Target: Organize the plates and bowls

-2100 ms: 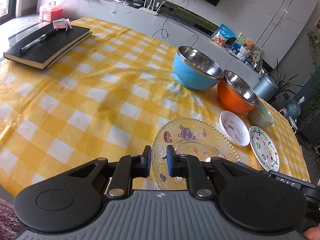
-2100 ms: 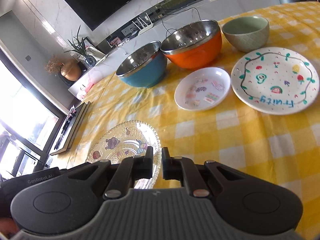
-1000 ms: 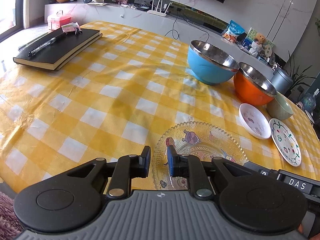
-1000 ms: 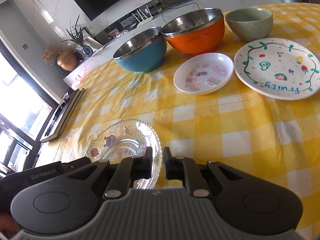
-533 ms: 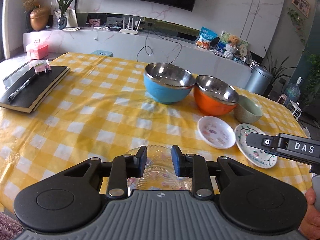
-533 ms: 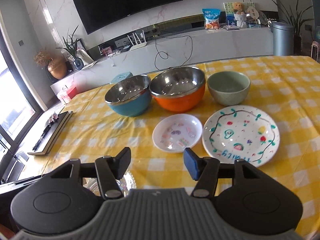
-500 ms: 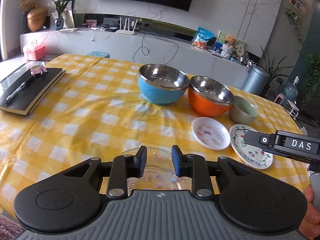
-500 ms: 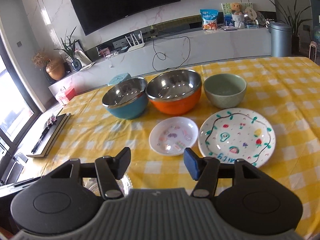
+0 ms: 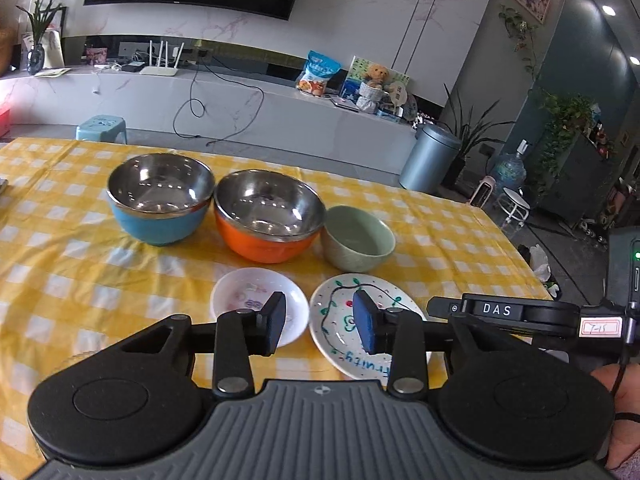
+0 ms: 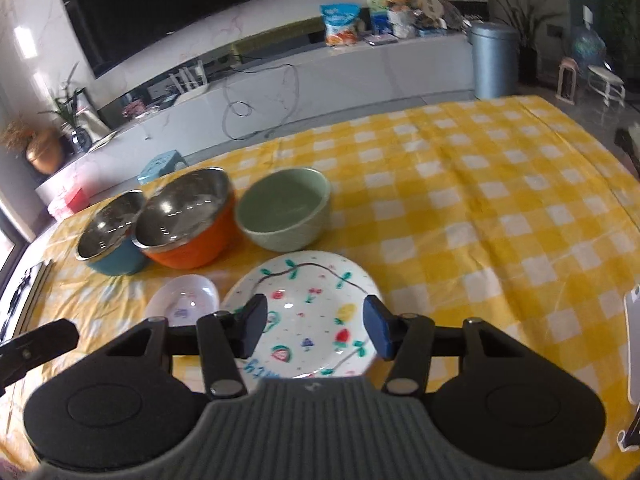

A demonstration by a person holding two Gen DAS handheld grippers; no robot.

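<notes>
Right hand-held gripper (image 10: 314,330) spread wide, nothing between the pads, hanging directly over the painted fruit plate (image 10: 304,312) on the yellow checked table (image 10: 500,208). Plate dead ahead and just below the fingertips, near rim tucked under the gripper body. Glazed ceramic by the look of it: stiff, probably slick, likely to chip if dropped or knocked against a neighbour. Lying flat on the cloth, so best taken at the raised rim, one pad above and one below the near edge, with a slight tilt to get under it.

Small white dish (image 10: 184,298) just left of the right gripper's left finger, close beside the plate. Beyond, in a row: green ceramic bowl (image 10: 286,210) straight ahead, orange steel-lined bowl (image 10: 188,220) to its left, blue steel-lined bowl (image 10: 110,240) furthest left. Steel pair probably light and tough, good for nesting; green one heavier and breakable.

Left hand-held gripper (image 9: 318,326) moderately open, empty, aimed at the gap between white dish and fruit plate.
</notes>
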